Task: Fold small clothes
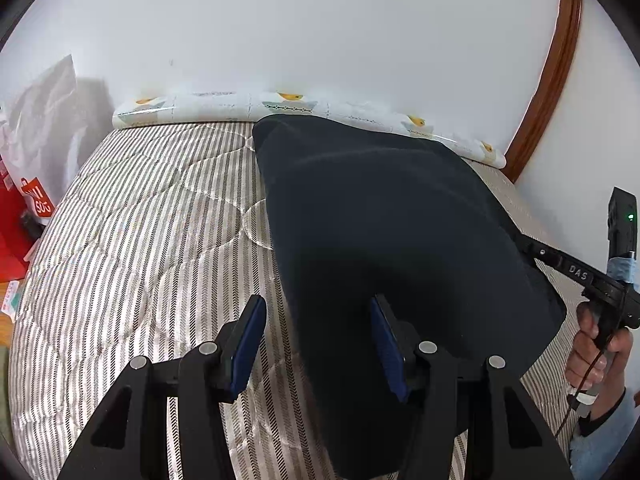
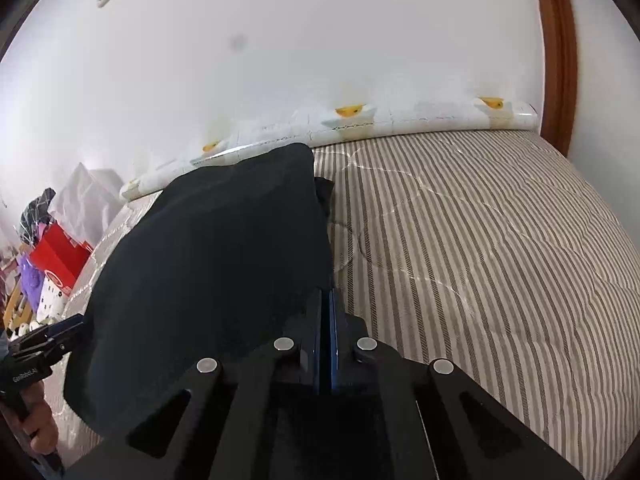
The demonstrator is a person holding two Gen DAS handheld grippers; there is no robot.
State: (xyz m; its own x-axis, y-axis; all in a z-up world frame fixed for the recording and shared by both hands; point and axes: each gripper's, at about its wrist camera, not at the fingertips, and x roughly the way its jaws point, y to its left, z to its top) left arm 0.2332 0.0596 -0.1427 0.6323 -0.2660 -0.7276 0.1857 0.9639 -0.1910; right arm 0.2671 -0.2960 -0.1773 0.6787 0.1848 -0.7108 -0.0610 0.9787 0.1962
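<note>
Nearest the lens in the left wrist view, the left gripper [image 1: 316, 344] stands released, its two blue pads apart, with the left edge of one dark navy garment [image 1: 392, 240] passing between them and no pad seen pressing on it. In the right wrist view the right gripper [image 2: 326, 328] is clenched, its blue pads together, at the near right edge of the garment; whether cloth is pinched between them cannot be told, since the fabric ends right at the tips. A hand [image 1: 596, 356] in a light blue sleeve grips the right gripper's handle just right of the garment. The garment, the only piece of clothing on the striped quilted mattress [image 1: 152, 240], lies spread from the near edge toward the far edge, with a second dark layer showing at its far right corner. Beyond the garment, one roll of patterned sheet [image 2: 420, 118] lies along the white wall [image 1: 320, 32]. Left of the garment, off the mattress, sit a red box [image 2: 60, 258], white plastic bags [image 2: 86, 198] and purple items [image 2: 30, 276]; the box's contents cannot be made out. Right of the garment, a brown wooden frame [image 1: 552, 80] runs up the wall.
</note>
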